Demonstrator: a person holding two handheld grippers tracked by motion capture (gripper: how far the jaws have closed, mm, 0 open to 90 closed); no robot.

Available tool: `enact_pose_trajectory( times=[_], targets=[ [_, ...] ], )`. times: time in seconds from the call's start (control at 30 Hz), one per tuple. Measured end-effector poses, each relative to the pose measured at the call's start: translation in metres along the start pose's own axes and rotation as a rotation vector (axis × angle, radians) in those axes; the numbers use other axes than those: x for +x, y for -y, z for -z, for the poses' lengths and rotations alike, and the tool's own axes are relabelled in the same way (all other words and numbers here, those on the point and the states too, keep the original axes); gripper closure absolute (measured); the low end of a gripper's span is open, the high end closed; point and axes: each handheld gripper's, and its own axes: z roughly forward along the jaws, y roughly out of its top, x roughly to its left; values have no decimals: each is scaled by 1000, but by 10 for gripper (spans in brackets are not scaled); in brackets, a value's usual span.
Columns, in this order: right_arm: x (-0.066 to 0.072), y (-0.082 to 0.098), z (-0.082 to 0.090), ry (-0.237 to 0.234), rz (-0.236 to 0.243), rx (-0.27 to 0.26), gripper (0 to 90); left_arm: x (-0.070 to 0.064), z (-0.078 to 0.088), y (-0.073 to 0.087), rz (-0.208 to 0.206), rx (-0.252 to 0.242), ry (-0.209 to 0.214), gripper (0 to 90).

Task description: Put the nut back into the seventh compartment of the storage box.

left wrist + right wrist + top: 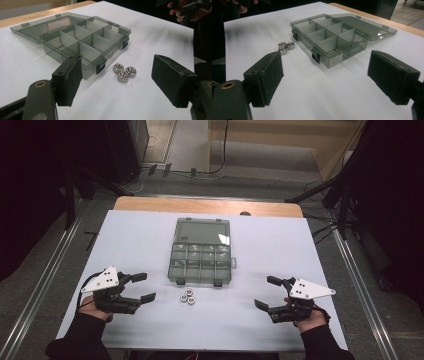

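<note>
Three nuts (187, 296) lie just before the open organizer box (201, 251). Left tool (141, 287) and right tool (266, 292) flank it, both spread, gripping nothing.

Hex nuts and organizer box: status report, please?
Left gripper open, empty. Right gripper open, empty. Three hex nuts clustered on the sheet, just before the organizer box, lid open, compartments look empty. Nothing between grippers and nuts.
</note>
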Motion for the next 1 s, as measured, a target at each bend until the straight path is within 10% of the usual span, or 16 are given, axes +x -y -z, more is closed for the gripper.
enact_pose_trajectory(
  times=[1.0],
  targets=[
    [-2,-3,-4,-45,-14,76,136,1,-3,1,6,68,3,250]
  ],
)
